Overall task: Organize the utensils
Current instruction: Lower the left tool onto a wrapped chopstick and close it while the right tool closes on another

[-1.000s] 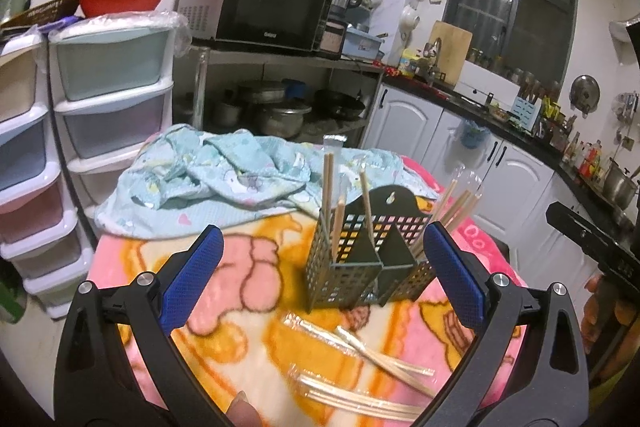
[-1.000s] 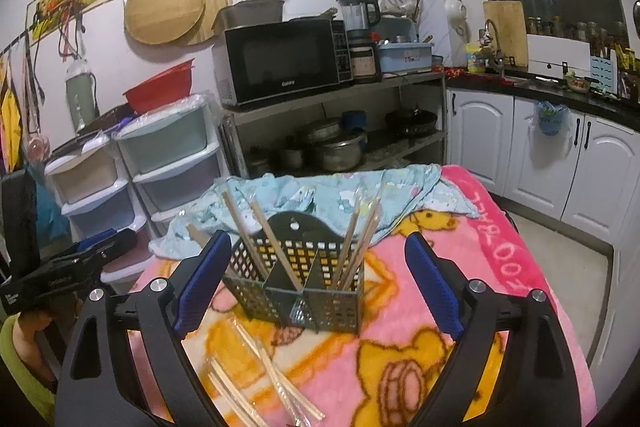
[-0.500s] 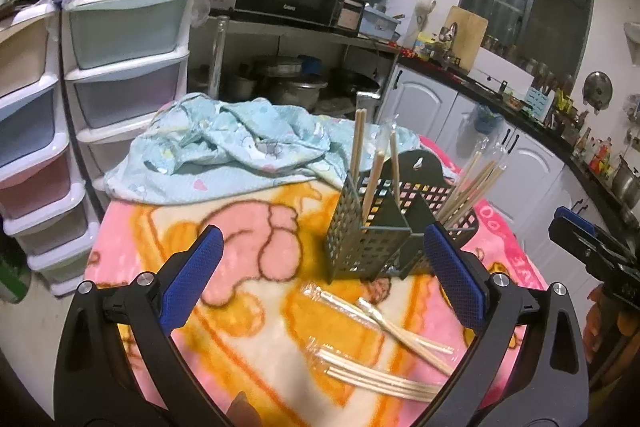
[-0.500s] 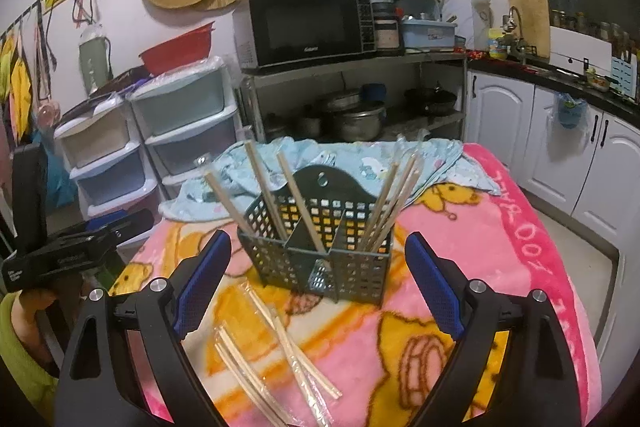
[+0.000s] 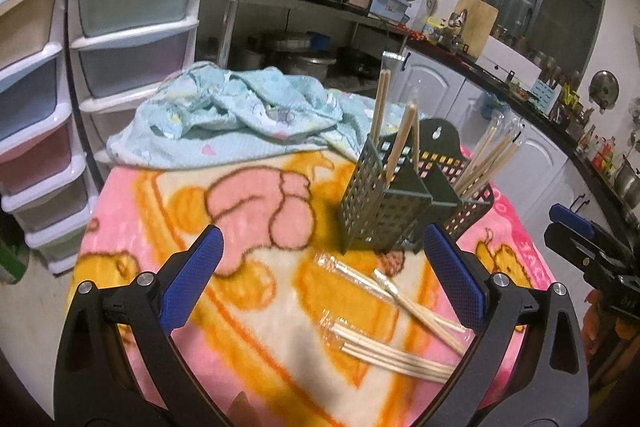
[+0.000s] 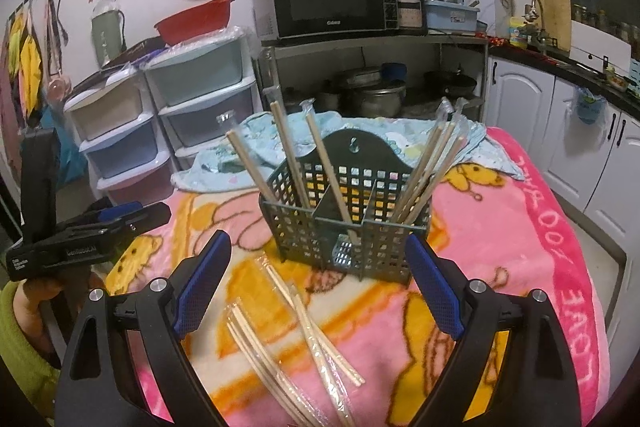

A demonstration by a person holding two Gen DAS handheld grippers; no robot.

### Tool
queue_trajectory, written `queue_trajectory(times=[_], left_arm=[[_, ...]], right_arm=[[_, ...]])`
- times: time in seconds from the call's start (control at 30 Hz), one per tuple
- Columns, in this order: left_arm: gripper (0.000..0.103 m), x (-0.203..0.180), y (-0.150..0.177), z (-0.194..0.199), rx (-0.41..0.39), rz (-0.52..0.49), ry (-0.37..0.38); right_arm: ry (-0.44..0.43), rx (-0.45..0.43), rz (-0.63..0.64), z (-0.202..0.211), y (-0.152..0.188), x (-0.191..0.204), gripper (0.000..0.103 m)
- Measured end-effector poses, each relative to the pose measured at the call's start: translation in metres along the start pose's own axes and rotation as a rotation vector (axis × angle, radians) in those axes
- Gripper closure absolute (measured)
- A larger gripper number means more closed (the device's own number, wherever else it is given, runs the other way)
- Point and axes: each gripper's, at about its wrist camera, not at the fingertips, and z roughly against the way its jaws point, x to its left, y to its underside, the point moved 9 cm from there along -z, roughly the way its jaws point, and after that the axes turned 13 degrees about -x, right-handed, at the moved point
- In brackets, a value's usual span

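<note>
A dark green perforated utensil caddy (image 5: 400, 203) (image 6: 352, 223) stands on the pink cartoon blanket, with wooden chopsticks upright in its compartments. Several plastic-wrapped chopstick pairs (image 5: 392, 327) (image 6: 296, 339) lie loose on the blanket in front of it. My left gripper (image 5: 320, 283) is open and empty, above the loose chopsticks. My right gripper (image 6: 316, 283) is open and empty, also just above them, facing the caddy. Each gripper shows in the other's view, the right one (image 5: 588, 251) at the right edge, the left one (image 6: 88, 235) at the left edge.
A crumpled light-blue cloth (image 5: 240, 115) lies on the table behind the caddy. Plastic drawer towers (image 5: 80, 75) stand at the left. A shelf with a microwave (image 6: 328, 3) and pots is behind. White kitchen cabinets (image 6: 560, 123) run along the right.
Both grippers have tilted down and moved closer to the table, so the caddy and loose chopsticks sit larger and nearer. Both stay open.
</note>
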Motion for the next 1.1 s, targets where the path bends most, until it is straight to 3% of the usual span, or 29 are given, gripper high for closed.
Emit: queue_trajectory(times=[0.3,0.63,1.1], left_arm=[[0.011,0.007,0.033,-0.008,0.090,0.019,0.016],[0.041,0.010,0.072,-0.017,0.205,0.040,0.054],[0.056,-0.011,0.123,-0.031,0.365,0.072,0.141]], right_arm=[[0.004,0.052,0.010,-0.013,0.017,-0.002,0.017],[-0.005,0.141,0.014,-0.035,0.047,-0.002,0.022],[-0.040,0.265,0.036,-0.067,0.083,0.000,0.043]])
